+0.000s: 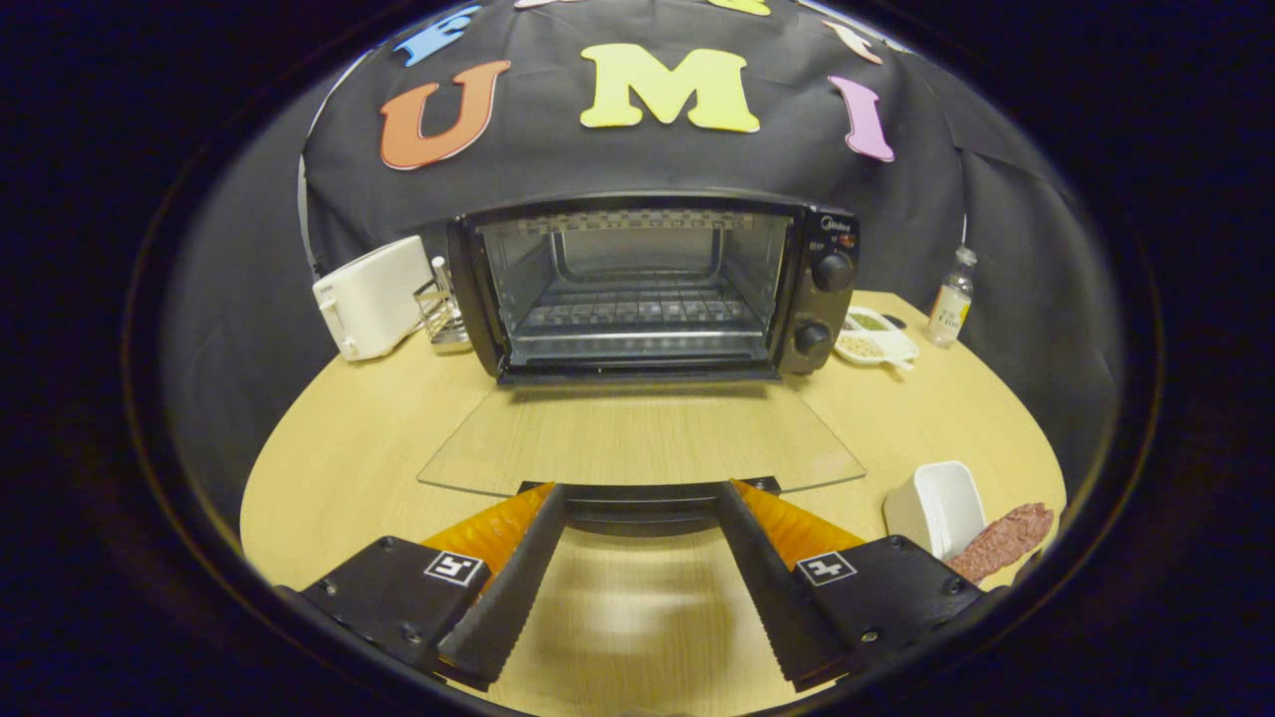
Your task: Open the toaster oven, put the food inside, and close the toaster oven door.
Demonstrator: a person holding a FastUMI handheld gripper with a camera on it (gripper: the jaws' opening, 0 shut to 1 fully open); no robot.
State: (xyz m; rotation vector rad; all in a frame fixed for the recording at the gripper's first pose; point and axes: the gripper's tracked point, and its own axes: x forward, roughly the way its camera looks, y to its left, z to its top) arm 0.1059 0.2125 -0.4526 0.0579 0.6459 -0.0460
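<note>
On the round wooden table [339, 468] sits one black toaster oven [647, 289], and its glass door [637, 438] is already swung all the way down flat, with the door's handle edge sitting right at the tips of the tongs' fingers. So I'd say step one is done and we're at the "go get the food" part. The oven cavity looks empty, rack bare.

The gripper [639, 498] is spread wide, fingers well apart, nothing between them, holding nothing. Both orange-backed fingers point straight at the oven.

The food looks to be the one reddish-brown piece [1001, 543], maybe a sausage or meat patty, hard to tell, lying off to the right of the right finger, touching or just beside one small white dish [936, 508]. Next move calls for swinging right, away from the door, and closing on that piece without knocking the dish.

Other stuff, counted: one white toaster [374, 299] left of the oven, one small wire rack [443, 314] between them, two knobs on the oven, one white divided dish [877, 344] and one little bottle [953, 299] on the right
</note>
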